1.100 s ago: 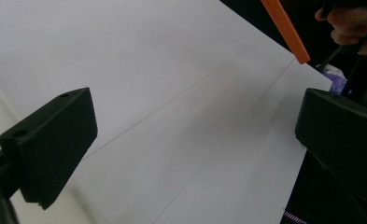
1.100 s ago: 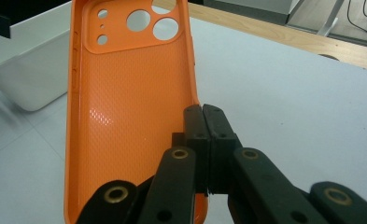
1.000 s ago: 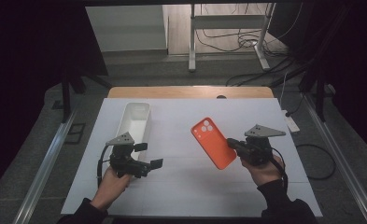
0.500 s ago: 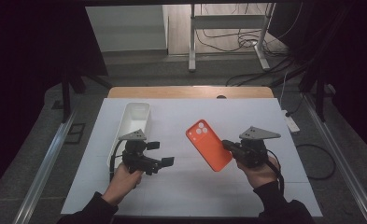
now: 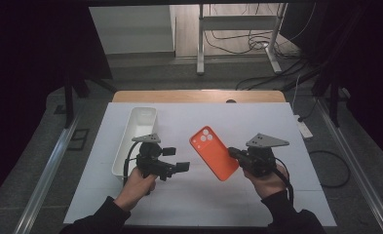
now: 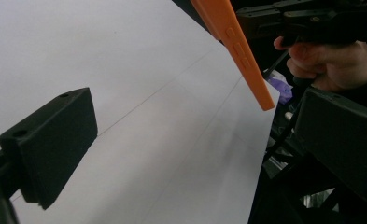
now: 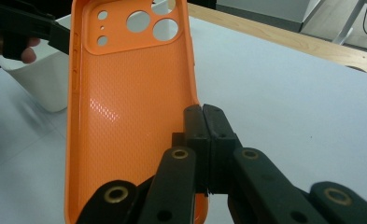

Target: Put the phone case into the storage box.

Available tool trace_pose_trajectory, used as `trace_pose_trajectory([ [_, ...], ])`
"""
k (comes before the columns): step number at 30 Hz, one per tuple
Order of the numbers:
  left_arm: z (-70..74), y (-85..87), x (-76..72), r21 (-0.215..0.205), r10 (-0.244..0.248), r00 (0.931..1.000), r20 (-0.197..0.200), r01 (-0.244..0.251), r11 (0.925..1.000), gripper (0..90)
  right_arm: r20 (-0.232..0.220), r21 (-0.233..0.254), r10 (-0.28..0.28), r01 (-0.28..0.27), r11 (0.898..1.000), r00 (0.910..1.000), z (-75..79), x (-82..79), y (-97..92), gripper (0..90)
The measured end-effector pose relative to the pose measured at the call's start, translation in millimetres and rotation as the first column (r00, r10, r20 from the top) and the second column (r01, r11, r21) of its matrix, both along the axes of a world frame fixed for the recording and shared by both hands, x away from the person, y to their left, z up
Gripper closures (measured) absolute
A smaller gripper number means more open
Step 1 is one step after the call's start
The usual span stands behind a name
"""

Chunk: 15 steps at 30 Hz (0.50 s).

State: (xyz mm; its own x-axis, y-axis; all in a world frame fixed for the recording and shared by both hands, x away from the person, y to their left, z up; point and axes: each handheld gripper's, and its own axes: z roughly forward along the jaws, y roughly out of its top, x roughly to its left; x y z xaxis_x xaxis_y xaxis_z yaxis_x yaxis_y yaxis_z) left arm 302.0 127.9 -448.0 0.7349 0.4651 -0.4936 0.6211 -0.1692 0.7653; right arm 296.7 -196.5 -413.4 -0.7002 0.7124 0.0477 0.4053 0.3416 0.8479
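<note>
An orange phone case (image 5: 213,152) hangs tilted above the white table top (image 5: 277,122). My right gripper (image 5: 234,154) is shut on its right edge. In the right gripper view the case (image 7: 125,116) shows its hollow inside and camera holes, with the jaws (image 7: 203,122) pinched on its rim. My left gripper (image 5: 175,159) is open, just left of the case and apart from it. In the left gripper view the open pads (image 6: 50,144) frame bare table, and the case's edge (image 6: 239,46) slants down at the upper right.
A long white bin (image 5: 138,136) stands at the left of the table top, just behind my left hand; it also sits in the right gripper view (image 7: 50,84). A wooden table edge (image 5: 199,96) runs along the far side. Cables lie on the floor beyond.
My left gripper has moved right, toward the case. The right gripper has carried the case a little left and toward the table's middle.
</note>
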Motion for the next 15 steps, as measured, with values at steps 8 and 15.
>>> trace_pose_trajectory([
  [8,1.1,-9.8,4.0,-0.013,-0.004,0.9993,-0.037,0.004,0.9999,0.3,0.006,-0.005,0.011,-0.011,1.0,0.9999,-0.1,-3.6,6.5,89.1],
  [15,1.0,-17.8,7.0,-0.016,-0.028,0.9982,-0.052,0.027,0.9995,0.3,0.007,-0.005,0.029,-0.029,1.0,0.9996,-1.0,-6.0,12.2,89.1],
])
